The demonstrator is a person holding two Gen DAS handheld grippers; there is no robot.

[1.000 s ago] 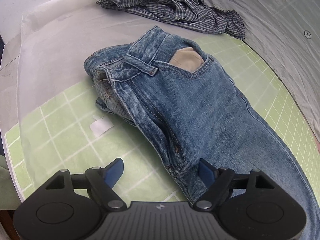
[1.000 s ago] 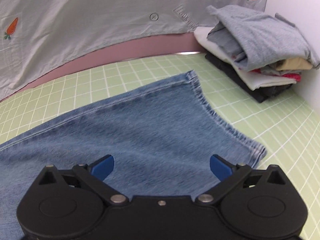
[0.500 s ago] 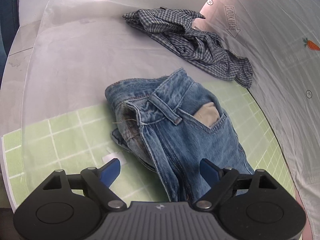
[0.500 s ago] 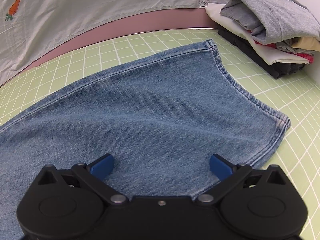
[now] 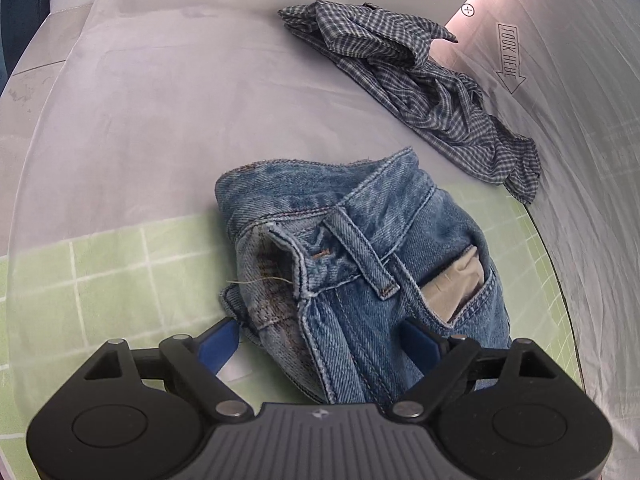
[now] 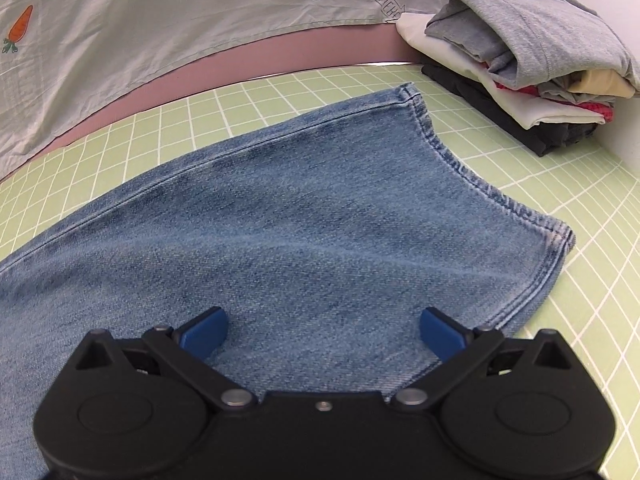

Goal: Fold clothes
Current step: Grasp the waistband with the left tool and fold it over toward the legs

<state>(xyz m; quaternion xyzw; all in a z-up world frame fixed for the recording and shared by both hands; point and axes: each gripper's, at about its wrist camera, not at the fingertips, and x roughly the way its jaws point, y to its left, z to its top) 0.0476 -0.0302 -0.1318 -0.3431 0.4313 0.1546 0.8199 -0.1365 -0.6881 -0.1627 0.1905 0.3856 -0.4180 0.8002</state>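
Biggest risk: you're going for the jeans [image 5: 360, 264] with both sets of jaws spread wide and holding nothing, so if your left gripper [image 5: 320, 346] only pinches the top layer of that bunched waistband straight ahead of its fingers, the thick denim will slip and the fold goes crooked. Your right gripper [image 6: 322, 330] sits over the flat leg, its stitched hem [image 6: 480, 188] ahead and right. The crumpled checked shirt [image 5: 412, 88] is well beyond.
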